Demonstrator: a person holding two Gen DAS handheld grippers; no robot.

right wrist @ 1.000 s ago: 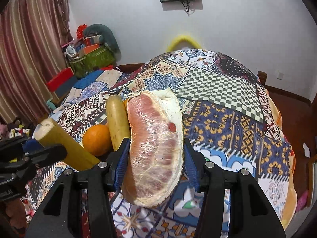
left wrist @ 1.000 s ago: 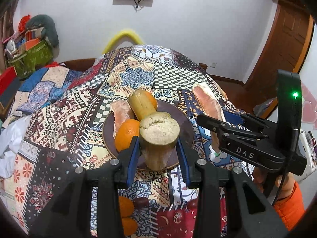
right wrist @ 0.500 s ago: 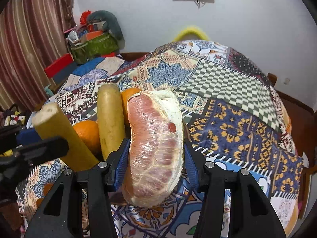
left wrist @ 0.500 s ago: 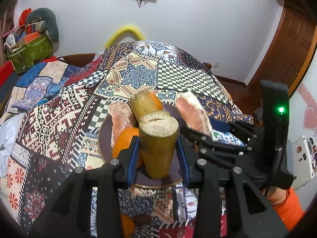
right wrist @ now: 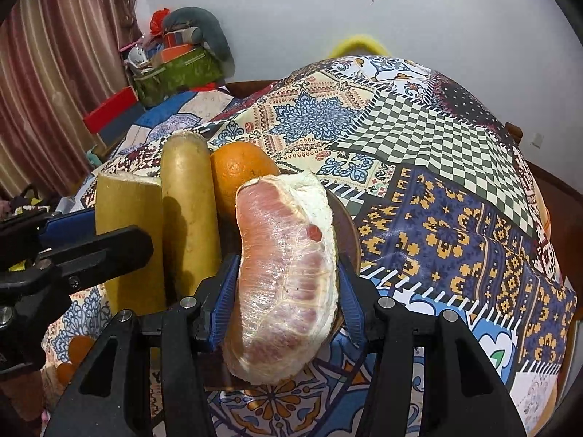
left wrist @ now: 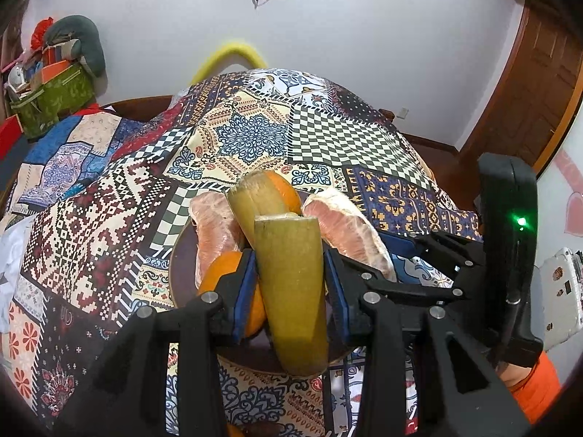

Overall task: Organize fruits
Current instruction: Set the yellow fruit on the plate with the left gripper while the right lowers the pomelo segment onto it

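Observation:
My left gripper (left wrist: 291,284) is shut on a yellow-green sugarcane piece (left wrist: 291,284) and holds it low over the dark brown plate (left wrist: 178,273). On the plate lie a second sugarcane piece (left wrist: 255,200), two oranges (left wrist: 218,273), and a pink pomelo segment (left wrist: 215,225). My right gripper (right wrist: 284,291) is shut on another pink pomelo segment (right wrist: 288,266) at the plate's right side (right wrist: 349,229). The right gripper also shows in the left wrist view (left wrist: 364,255), close beside the left one.
The plate sits on a patchwork-patterned cloth (left wrist: 255,134) over a rounded table. More oranges (right wrist: 73,353) lie on the cloth near the front edge. A green box with clutter (left wrist: 51,91) stands far left. A wooden door (left wrist: 528,83) is at right.
Both grippers have moved forward and down toward the plate. The right gripper's pomelo segment has come in from the right to the plate's right side. The sugarcane piece now hangs lower over the plate.

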